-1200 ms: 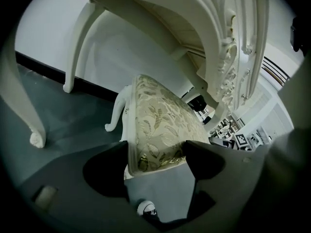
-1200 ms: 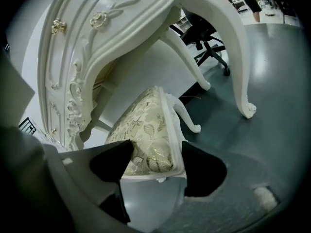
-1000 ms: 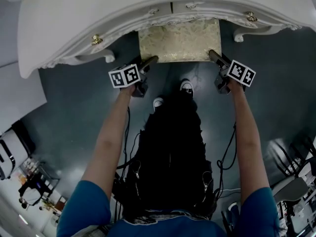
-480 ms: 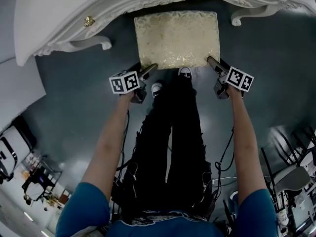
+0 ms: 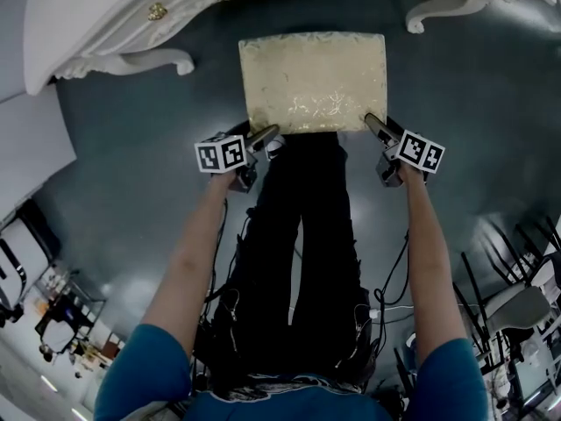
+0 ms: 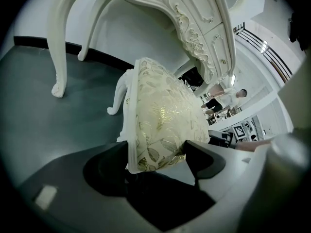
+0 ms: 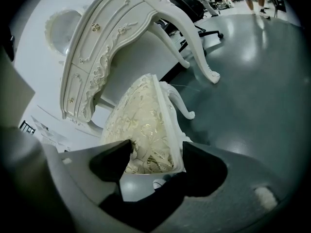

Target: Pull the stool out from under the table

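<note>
The stool (image 5: 314, 82), with a cream and gold patterned cushion on a white carved frame, stands on the dark floor just in front of the white ornate table (image 5: 105, 24). My left gripper (image 5: 267, 133) is shut on the seat's near left corner. My right gripper (image 5: 372, 123) is shut on the near right corner. In the left gripper view the stool (image 6: 160, 120) sits between the jaws of the left gripper (image 6: 158, 157), cushion against one pad and frame against the other. The right gripper view shows the stool (image 7: 141, 125) clamped the same way in the right gripper (image 7: 155, 161).
The person's dark-trousered legs (image 5: 302, 235) stand directly behind the stool. The table's curved legs (image 5: 175, 62) flank the gap ahead. A white panel (image 5: 26, 156) lies at the left, office chairs (image 5: 517, 296) at the right, a cart (image 5: 53, 323) at lower left.
The stool has slid out from under the table toward the person. Both grippers came back with it, still on its near corners, and the person stepped back.
</note>
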{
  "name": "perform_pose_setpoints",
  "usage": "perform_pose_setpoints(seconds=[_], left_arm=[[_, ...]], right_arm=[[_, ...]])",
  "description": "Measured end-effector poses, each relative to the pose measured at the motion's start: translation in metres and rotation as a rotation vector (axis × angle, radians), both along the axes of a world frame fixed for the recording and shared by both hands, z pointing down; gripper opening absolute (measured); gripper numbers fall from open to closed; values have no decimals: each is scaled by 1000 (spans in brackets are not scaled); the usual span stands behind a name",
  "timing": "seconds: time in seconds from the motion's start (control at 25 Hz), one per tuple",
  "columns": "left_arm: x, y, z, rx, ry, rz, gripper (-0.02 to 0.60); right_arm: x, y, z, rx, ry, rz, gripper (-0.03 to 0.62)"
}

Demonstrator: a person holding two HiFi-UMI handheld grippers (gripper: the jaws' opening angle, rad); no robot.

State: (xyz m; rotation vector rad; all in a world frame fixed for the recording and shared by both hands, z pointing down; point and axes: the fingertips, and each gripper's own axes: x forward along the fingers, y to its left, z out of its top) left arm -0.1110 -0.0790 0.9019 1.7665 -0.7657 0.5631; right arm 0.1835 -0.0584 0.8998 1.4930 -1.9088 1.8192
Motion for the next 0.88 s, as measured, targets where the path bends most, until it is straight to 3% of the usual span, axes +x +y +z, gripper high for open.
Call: perform_pose_setpoints(seconds=[0.2,0.44,0.64,0.88], left_arm=[[-8,26,1,-4,-20,18,385],[-6,47,3,-74,-19,54,388],[-12,32,-8,-22,-83,101,397],[-16,9,-46,41,-99,119,379]], right_arm=[[-5,31,2,-22,-3,-4,339],[-6,54,2,-52,6,23,347],[-9,51,-11,-59,85,-31,339],[-17,38,-50,-8,128,-82,337]])
